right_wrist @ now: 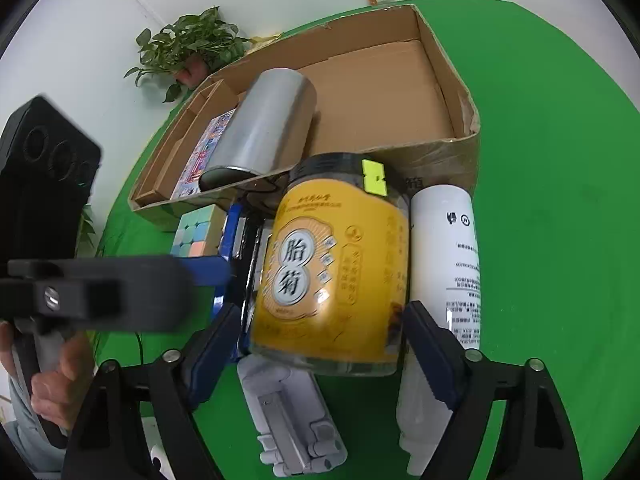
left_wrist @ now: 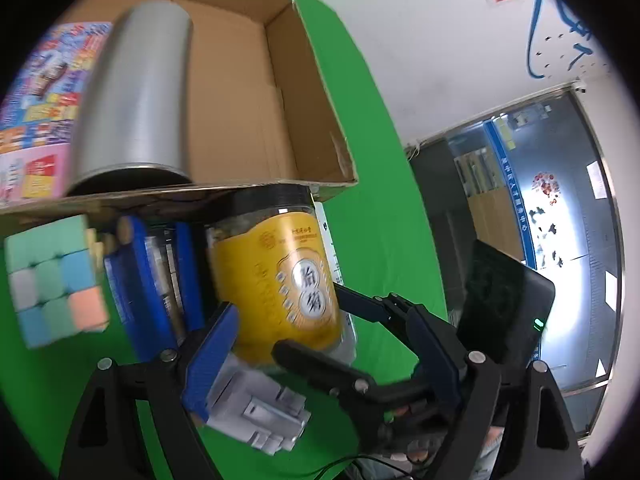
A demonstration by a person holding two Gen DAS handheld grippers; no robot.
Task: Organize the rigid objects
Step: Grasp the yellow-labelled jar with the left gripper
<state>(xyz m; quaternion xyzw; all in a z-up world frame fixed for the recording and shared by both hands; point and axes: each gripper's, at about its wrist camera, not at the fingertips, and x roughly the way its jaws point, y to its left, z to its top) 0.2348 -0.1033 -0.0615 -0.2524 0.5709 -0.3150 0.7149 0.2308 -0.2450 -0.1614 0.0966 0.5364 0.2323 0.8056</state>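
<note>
Yellow-label jar (right_wrist: pixel 332 268) upright on green cloth (right_wrist: pixel 540 240), just outside box (right_wrist: pixel 466 148), bottle (right_wrist: pixel 444 264) alongside | right gripper (right_wrist: pixel 320 344) straddles it, jaws apart, probably for boxing | left gripper (left_wrist: pixel 332 328) open beside it | can (right_wrist: pixel 264 128) already boxed.

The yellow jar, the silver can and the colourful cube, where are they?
yellow jar (right_wrist: pixel 320 276): right wrist view, on its yellow label.
silver can (right_wrist: pixel 264 128): right wrist view, on its shiny side, lying in the box.
colourful cube (left_wrist: pixel 52 276): left wrist view, on its front face.
</note>
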